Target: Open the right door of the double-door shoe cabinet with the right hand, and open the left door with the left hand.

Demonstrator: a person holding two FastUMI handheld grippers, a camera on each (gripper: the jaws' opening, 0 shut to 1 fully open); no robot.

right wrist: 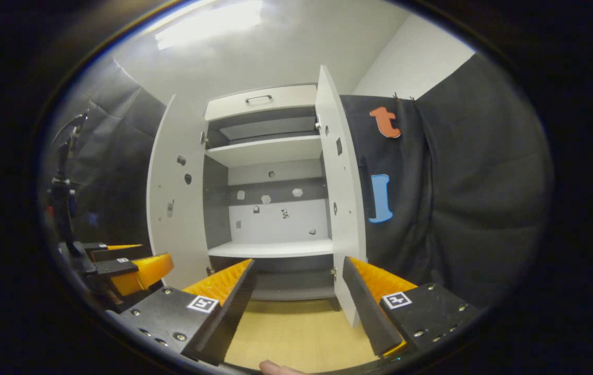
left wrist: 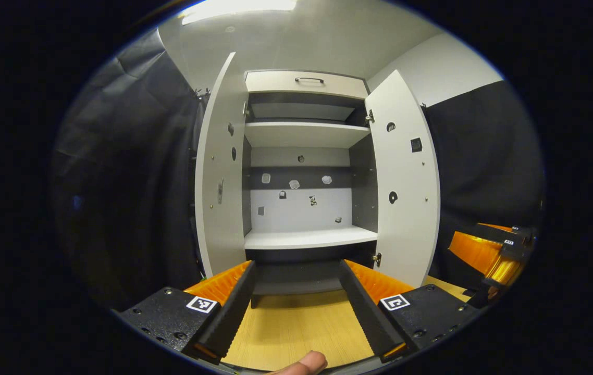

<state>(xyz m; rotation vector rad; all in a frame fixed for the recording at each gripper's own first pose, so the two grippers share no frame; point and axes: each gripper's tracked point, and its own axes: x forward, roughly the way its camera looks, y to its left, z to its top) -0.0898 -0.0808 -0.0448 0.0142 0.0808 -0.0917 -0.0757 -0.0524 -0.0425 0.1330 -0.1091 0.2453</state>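
No readable words or numbers appeared; only small square coded markers (left wrist: pixel 201 304) sat on the grippers.

Matt white board, pale wood grain, black cloth.
The shoe cabinet (left wrist: pixel 301 156) is smooth matt white laminate with a small metal drawer handle (left wrist: pixel 309 79); the floor (left wrist: pixel 296 323) shows light wood-grain; the booth wall (right wrist: pixel 458 198) is creased matt cloth.
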